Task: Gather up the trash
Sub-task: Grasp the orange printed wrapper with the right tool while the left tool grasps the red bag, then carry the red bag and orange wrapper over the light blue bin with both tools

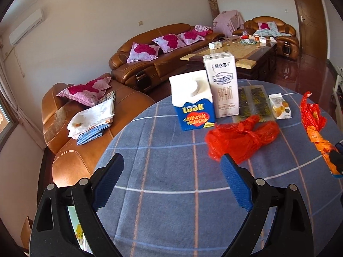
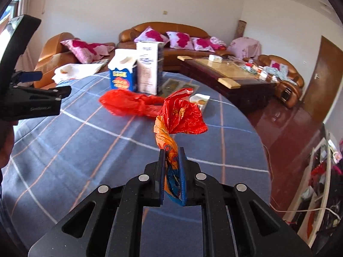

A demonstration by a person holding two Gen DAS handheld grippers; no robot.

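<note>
My right gripper (image 2: 171,152) is shut on a twisted red-and-orange wrapper (image 2: 180,117), held above the blue checked tablecloth (image 2: 75,150); it also shows in the left wrist view (image 1: 315,124). My left gripper (image 1: 173,169) is open and empty above the cloth, short of a red plastic bag (image 1: 242,137), which also shows in the right wrist view (image 2: 130,102). Behind the bag stand a blue-and-white carton (image 1: 193,100) and a taller white milk carton (image 1: 223,85). A dark flat packet (image 1: 253,102) and a small snack packet (image 1: 279,107) lie to their right.
The round table's edge (image 1: 120,132) curves at left, with brown leather sofas (image 1: 150,60) and cushions beyond. A low coffee table (image 1: 235,51) with clutter stands behind. A wooden door (image 1: 310,17) is at far right. Shelves (image 2: 317,182) stand right of the table.
</note>
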